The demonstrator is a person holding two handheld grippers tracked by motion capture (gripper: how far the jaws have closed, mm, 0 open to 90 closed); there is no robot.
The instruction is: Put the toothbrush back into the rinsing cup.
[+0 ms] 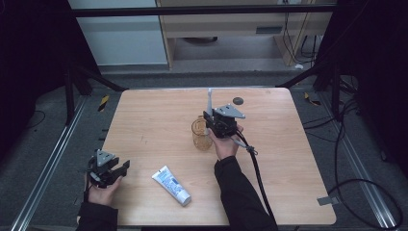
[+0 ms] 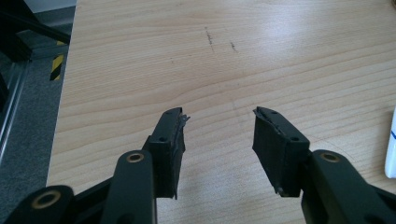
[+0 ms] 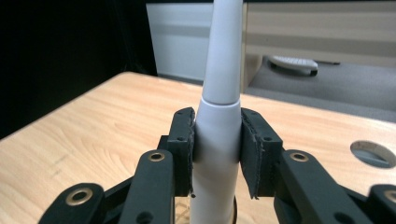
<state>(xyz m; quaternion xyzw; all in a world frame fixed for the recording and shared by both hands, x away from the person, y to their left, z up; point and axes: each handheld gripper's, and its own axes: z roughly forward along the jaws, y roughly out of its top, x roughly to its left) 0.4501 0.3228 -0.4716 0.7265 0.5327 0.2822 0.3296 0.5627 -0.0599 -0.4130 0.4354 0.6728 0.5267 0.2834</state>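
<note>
My right gripper (image 1: 209,120) is shut on a white electric toothbrush (image 3: 218,116), which stands upright between its pads (image 3: 183,149). The toothbrush (image 1: 210,102) rises beside a clear amber glass cup (image 1: 201,133) near the table's middle, its lower end at the cup's rim. A white and blue toothpaste tube (image 1: 172,185) lies flat near the front edge. My left gripper (image 1: 122,168) is open at the front left corner, low over bare wood, nothing between its fingers (image 2: 169,144). The tube's edge (image 2: 391,149) shows at the far right of the left gripper view.
The wooden table (image 1: 144,115) has a round dark cable hole (image 1: 237,100) at the back, also seen as the hole (image 3: 373,153) to the right of the toothbrush. Black frame bars and cables surround the table. A white cabinet stands beyond the far edge.
</note>
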